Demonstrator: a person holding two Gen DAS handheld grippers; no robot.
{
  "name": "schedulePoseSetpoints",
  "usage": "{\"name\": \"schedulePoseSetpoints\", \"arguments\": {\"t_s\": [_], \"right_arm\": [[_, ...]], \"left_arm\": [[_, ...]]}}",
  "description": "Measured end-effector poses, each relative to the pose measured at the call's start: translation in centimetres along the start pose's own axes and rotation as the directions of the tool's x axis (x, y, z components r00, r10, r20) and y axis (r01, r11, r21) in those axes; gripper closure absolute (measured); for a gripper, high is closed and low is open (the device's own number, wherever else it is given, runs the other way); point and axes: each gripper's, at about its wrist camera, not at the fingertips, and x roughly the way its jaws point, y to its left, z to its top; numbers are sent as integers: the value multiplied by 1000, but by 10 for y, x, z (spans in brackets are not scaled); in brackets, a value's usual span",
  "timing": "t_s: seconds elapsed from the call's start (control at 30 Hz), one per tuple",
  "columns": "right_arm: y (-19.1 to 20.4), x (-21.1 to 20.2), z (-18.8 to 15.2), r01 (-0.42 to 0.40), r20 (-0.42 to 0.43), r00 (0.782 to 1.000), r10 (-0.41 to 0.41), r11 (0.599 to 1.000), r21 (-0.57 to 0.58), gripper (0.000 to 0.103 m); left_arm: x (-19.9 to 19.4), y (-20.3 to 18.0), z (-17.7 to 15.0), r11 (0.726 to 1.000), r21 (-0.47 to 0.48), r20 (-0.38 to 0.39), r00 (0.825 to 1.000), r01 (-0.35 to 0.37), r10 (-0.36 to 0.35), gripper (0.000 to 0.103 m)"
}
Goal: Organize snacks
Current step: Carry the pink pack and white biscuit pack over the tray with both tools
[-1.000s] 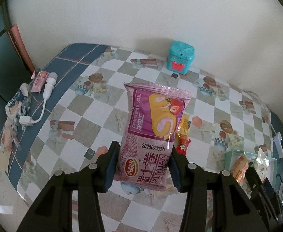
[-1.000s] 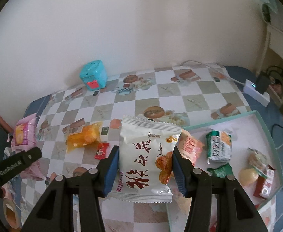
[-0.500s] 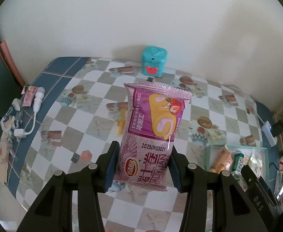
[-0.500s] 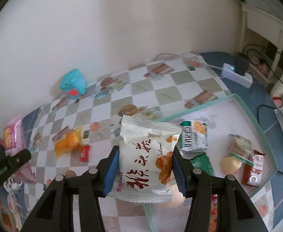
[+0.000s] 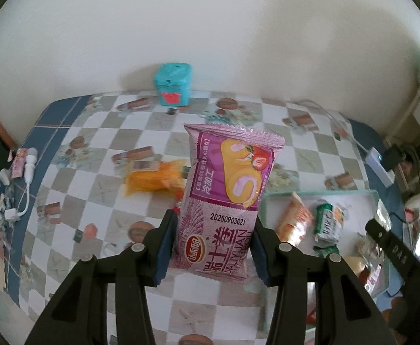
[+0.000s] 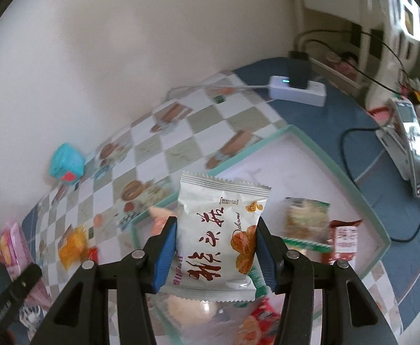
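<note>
My left gripper is shut on a pink Swiss-roll snack packet and holds it upright above the checked table. My right gripper is shut on a white snack packet with red writing and holds it over the white tray with a teal rim. The tray holds several snacks, such as a green packet and an orange one. An orange-yellow packet and a small red sweet lie on the table left of the tray. The pink packet also shows at the left edge of the right wrist view.
A teal box stands at the back by the wall. A white power strip with a black plug and cables lie on the blue cloth at the right. A phone on a stand is further right. Small items and a white cable lie at the table's left edge.
Both grippers have swung to the right with their packets held. The tray has come further into both views, and the right gripper now hangs over it.
</note>
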Motion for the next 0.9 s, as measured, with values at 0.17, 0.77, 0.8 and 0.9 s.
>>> {"name": "schedulePoseSetpoints", "arguments": {"t_s": [0.17,0.77,0.8,0.9], "right_arm": [[-24,0,9,38,14,999,-38,998,46,48],[-56,18,17,55,-39,998,-52,994,93,48],[-57,20,17,55,-44,998,-51,994,93,48],[-57,25,16,59,-56,997,-54,994,92,48]], "left_arm": [[9,-34,-10,997,65,-38,999,41,-38,53],[47,-111,-38,973,217,-122,991,80,-55,53],[50,-113,-39,972,219,-124,991,80,-53,53],[56,-117,-41,970,228,-129,990,79,-51,53]]}}
